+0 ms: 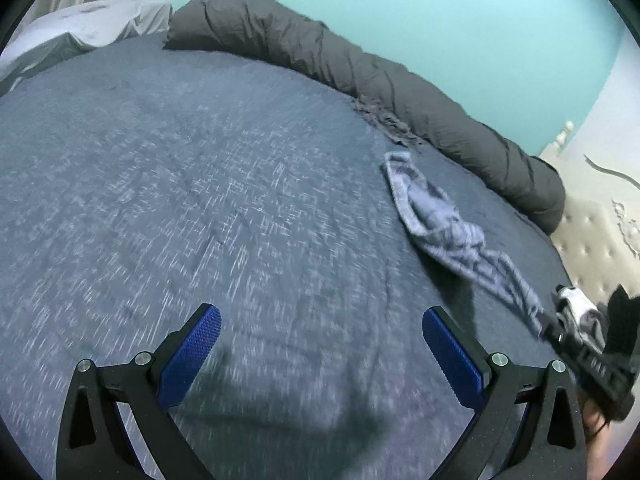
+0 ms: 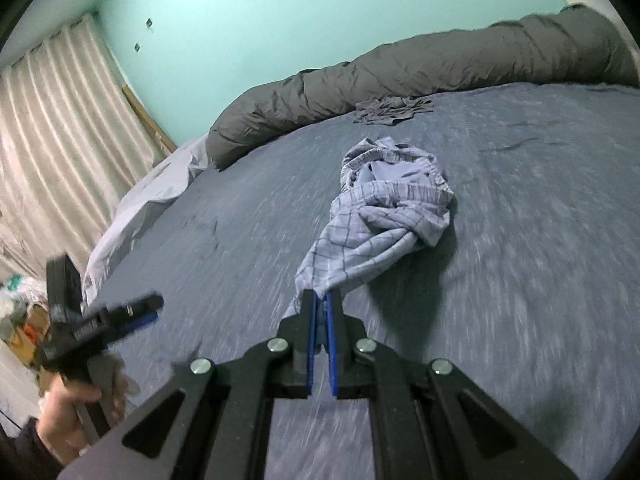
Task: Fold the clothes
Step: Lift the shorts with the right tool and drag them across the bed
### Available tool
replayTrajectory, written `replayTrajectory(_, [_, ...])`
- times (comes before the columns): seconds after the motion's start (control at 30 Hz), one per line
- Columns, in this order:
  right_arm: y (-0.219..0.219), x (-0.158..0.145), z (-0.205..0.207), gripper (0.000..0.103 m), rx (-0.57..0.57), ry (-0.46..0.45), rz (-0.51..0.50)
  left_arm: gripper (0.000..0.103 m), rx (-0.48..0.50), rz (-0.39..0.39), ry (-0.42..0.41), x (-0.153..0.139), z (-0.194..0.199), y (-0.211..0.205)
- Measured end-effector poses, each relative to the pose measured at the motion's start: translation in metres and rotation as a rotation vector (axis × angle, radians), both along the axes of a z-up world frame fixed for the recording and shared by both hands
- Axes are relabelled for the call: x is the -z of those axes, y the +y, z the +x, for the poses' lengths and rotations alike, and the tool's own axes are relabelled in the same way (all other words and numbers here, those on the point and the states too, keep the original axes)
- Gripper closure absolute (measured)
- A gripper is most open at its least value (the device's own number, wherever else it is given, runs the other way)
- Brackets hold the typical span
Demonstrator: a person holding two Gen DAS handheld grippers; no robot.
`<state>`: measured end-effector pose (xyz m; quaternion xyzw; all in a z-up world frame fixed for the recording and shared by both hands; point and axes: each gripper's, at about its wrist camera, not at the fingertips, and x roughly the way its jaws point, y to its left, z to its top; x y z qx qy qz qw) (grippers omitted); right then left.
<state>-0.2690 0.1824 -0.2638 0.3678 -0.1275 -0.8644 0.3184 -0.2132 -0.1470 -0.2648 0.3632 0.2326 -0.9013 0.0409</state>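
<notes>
1. Left wrist view: the left gripper point(image 1: 321, 354) hangs over the blue-grey bedspread point(image 1: 200, 200), its blue pads wide apart and empty. The checked garment point(image 1: 444, 220) lies crumpled to the right, one end drawn into the right gripper point(image 1: 550, 326). A rolled grey duvet point(image 1: 360, 64) lies along the far edge.

2. Right wrist view: the right gripper point(image 2: 322, 312) is clamped on one corner of the checked garment point(image 2: 384, 216), the bulk resting bunched on the bedspread point(image 2: 520, 280). The left gripper point(image 2: 144, 312) appears at left, held in a hand point(image 2: 76, 412).
</notes>
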Motion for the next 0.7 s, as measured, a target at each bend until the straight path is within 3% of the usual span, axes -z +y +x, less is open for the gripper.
replayTrajectory(0.17, [0.014, -0.009, 0.066, 0.099, 0.017, 0.001, -0.015, 0.0, -0.007, 0.011, 0.016, -0.021, 0.053, 0.007])
replayTrajectory(0.37, [0.033, -0.005, 0.131, 0.099, 0.014, -0.023, -0.03, 0.0, 0.001, 0.007, 0.007, -0.024, 0.093, 0.017])
replayTrajectory(0.6, [0.049, 0.028, 0.153, 0.095, 0.019, -0.123, 0.001, 0.0, 0.028, 0.011, -0.008, -0.011, 0.102, 0.034])
replayTrajectory(0.7, [0.055, 0.029, 0.15, 0.092, 0.039, -0.112, 0.017, 0.0, 0.057, 0.004, -0.003, -0.005, 0.096, 0.043])
